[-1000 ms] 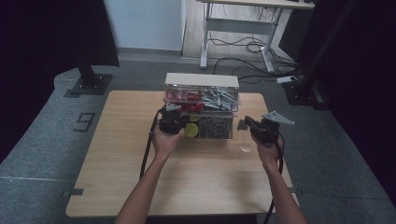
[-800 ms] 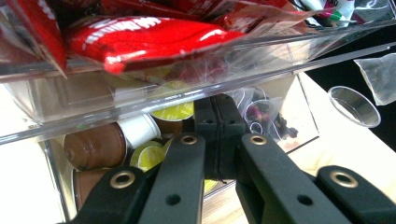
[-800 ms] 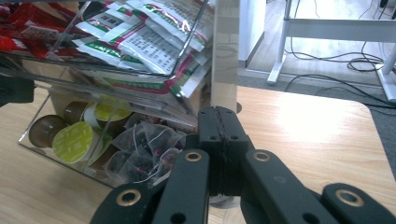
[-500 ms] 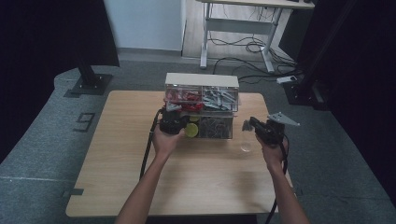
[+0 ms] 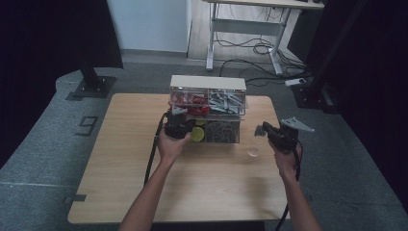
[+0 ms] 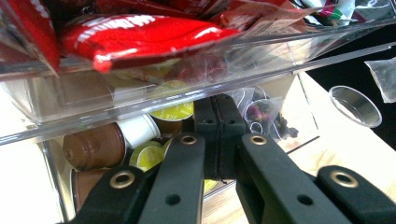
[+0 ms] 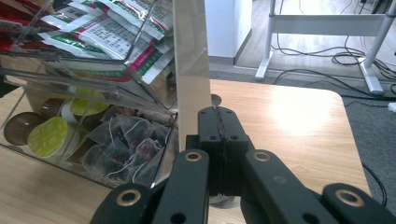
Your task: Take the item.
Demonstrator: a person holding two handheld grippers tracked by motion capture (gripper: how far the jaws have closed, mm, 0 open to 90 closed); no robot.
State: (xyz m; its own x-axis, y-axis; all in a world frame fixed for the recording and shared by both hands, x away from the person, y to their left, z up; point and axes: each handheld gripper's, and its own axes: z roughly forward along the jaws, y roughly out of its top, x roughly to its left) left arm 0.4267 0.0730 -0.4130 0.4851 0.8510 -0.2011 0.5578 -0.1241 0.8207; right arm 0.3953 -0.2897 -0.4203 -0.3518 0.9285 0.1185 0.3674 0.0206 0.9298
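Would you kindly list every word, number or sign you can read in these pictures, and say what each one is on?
"9": a large dark numeral on the grey floor mat, left of the table.
White sachets in the clear organizer: rows of print with red and green bands, too small to read.
Red packets: no legible print.
Green-lidded capsules: no print legible.

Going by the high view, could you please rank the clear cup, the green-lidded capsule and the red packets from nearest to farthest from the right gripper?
From the right gripper:
1. Clear cup, just below it on the table.
2. Green-lidded capsule, lower drawer, by the left gripper.
3. Red packets, upper left compartment.
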